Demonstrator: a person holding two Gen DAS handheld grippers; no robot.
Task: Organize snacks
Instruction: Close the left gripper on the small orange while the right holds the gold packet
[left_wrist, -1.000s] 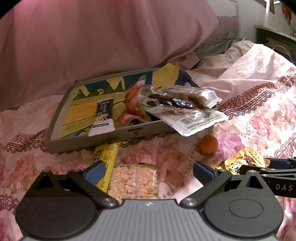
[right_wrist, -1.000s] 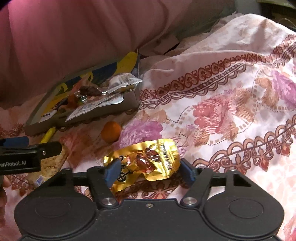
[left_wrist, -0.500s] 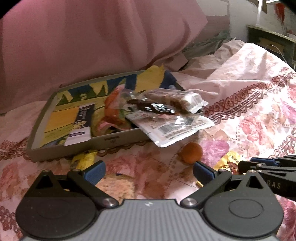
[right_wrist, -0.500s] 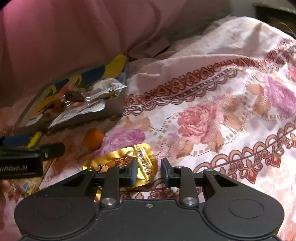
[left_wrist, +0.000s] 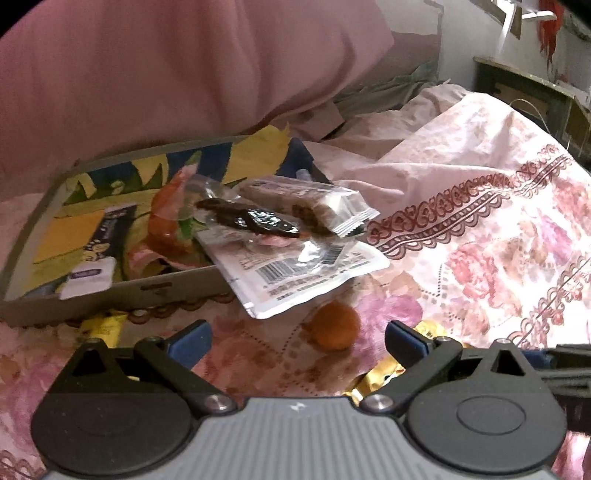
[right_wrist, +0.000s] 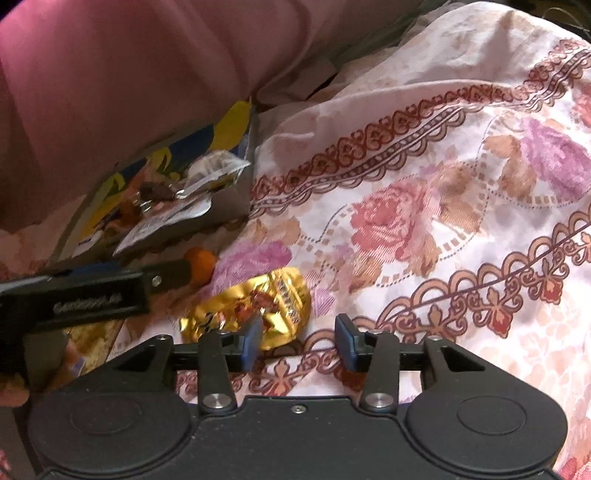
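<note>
Snacks lie heaped in a shallow cardboard tray (left_wrist: 110, 291) printed yellow, blue and green, set on a floral bedspread (left_wrist: 480, 229) with a pink pillow (left_wrist: 166, 74) behind it. In the tray's right half a white pouch (left_wrist: 306, 273) with a barcode and rows of print too small to read hangs over the near wall; on top of it rest a clear wrapper holding a dark piece (left_wrist: 255, 219) and a clear-wrapped grain bar (left_wrist: 310, 201). At the left lies a dark sachet with a white end (left_wrist: 98, 254), its lettering blurred.

Near the tray, a small orange ball (left_wrist: 334, 325) sits on the bedspread. The left gripper (left_wrist: 297, 339) is spread wide and empty, the ball just ahead of it. The right gripper (right_wrist: 297, 341) is parted, holding nothing; a crinkled gold packet (right_wrist: 255, 306) lies on the cloth just beside its left finger (right_wrist: 251, 341), text unreadable. The left gripper's side label is smeared.
</note>
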